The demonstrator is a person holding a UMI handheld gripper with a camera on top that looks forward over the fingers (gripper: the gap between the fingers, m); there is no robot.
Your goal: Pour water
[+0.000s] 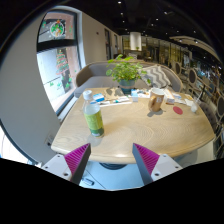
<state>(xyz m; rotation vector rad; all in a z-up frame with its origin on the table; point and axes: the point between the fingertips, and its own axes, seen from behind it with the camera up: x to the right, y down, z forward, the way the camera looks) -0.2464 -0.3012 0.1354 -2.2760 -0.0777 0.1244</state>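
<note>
A green-labelled bottle (94,119) with a white cap stands upright on the light wooden table (135,130), ahead of my left finger. Farther across the table stands a tan cup (157,98), right of a potted green plant (126,72). My gripper (111,163) hangs before the table's near edge with its magenta-padded fingers (76,158) wide apart. Nothing lies between them; only the table edge and the floor below show in the gap.
A white cup and some papers (103,99) lie behind the bottle. A red coaster (178,110) and small items sit at the table's right side. A curved bench (110,72) runs behind the table, with a window (56,50) at the left.
</note>
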